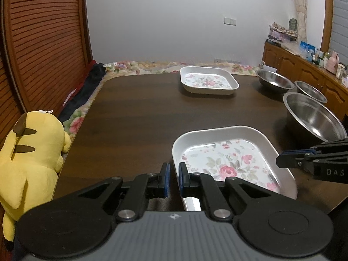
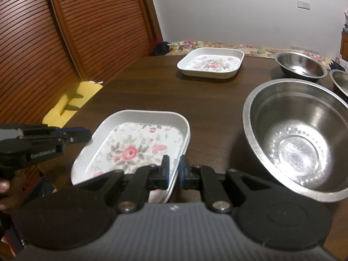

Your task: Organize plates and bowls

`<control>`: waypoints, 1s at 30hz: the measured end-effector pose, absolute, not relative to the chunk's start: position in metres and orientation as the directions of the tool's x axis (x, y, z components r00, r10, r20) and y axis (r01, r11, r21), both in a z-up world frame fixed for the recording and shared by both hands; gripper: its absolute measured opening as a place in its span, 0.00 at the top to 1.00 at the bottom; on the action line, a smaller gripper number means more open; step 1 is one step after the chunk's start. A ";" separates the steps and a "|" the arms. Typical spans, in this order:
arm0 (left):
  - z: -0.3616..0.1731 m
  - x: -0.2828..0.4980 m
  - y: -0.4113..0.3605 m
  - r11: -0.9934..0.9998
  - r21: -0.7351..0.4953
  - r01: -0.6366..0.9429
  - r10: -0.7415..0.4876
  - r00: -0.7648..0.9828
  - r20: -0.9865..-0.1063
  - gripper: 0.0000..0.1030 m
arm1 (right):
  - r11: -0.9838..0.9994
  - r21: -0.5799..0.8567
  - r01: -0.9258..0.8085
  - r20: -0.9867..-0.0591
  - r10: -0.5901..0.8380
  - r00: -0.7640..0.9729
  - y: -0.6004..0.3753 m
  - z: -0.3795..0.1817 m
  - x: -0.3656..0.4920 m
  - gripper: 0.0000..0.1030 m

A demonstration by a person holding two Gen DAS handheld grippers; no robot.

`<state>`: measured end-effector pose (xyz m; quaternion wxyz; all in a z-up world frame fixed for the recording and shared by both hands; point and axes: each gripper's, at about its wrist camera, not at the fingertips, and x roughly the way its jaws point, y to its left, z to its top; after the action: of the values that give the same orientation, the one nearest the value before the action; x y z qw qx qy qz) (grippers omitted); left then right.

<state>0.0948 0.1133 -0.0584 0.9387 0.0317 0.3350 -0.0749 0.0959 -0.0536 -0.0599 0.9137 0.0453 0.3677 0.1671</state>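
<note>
Cut off: third steel bowl point(image 2: 341, 82), at frame edge.
Steel bowls: three.
White floral square plates point(image 1: 230, 158): two, apart.
Left gripper point(image 1: 173, 180): clamped on near plate's rim.
Right gripper point(image 2: 174, 174): clamped on its opposite rim.

Dark wooden table point(image 1: 134, 117), slatted wooden doors point(image 1: 45, 43), white wall point(image 1: 174, 17), sideboard point(image 1: 302, 65).

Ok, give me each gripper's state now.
Left gripper: shut on the near floral plate, left rim.
Right gripper: shut on the same plate's right rim.
</note>
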 end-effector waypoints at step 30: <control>-0.034 0.105 0.071 0.994 -0.007 0.111 -0.093 0.796 -0.598 0.00 | 0.979 0.141 -0.150 -0.542 0.203 0.815 -0.092 -0.008 0.105 0.30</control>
<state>0.1050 0.0712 -0.0342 0.9475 0.0142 0.3150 -0.0536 0.1047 -0.0919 -0.0083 0.9516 0.0459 0.2894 0.0928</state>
